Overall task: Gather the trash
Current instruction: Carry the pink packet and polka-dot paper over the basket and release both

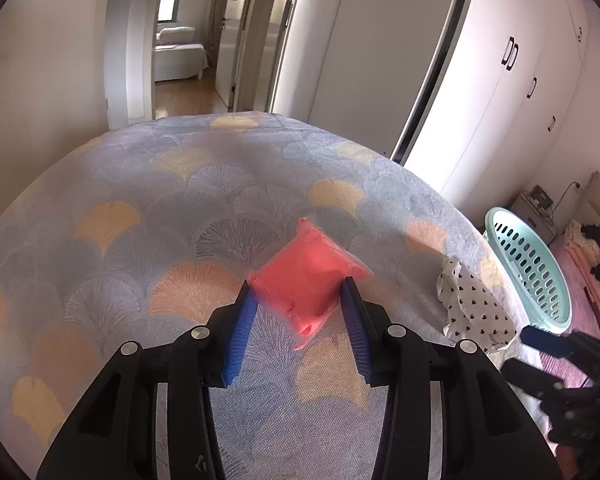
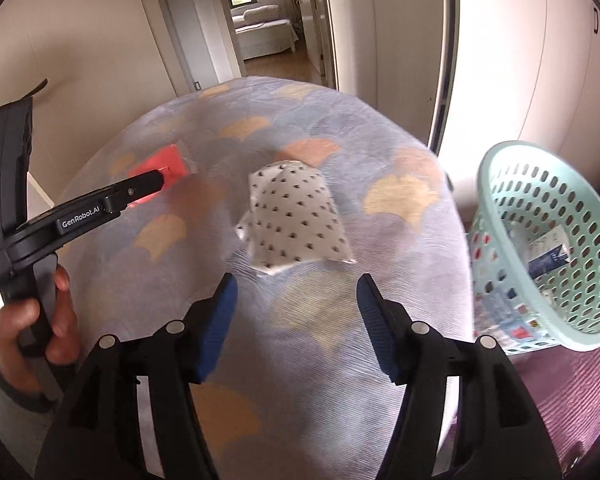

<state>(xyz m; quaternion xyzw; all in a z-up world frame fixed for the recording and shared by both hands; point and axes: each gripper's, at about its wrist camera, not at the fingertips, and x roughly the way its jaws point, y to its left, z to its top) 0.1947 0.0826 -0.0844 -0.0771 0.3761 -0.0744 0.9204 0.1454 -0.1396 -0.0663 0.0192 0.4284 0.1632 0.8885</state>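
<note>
A pink plastic packet (image 1: 310, 278) lies on the patterned bedspread (image 1: 140, 208). My left gripper (image 1: 298, 288) is open, its blue-padded fingers on either side of the packet's near end. The packet (image 2: 162, 166) and left gripper (image 2: 162, 180) also show in the right wrist view. A white wrapper with black hearts (image 2: 294, 218) lies on the bed ahead of my right gripper (image 2: 296, 286), which is open, empty and a little short of it. The wrapper (image 1: 474, 304) shows at the right in the left wrist view, with my right gripper (image 1: 528, 350) beside it.
A mint green perforated basket (image 2: 548, 240) holding several pieces of packaging lies tilted at the bed's right side; it also shows in the left wrist view (image 1: 528, 268). White wardrobes (image 1: 500, 80) stand to the right. An open doorway (image 1: 180, 40) lies beyond the bed.
</note>
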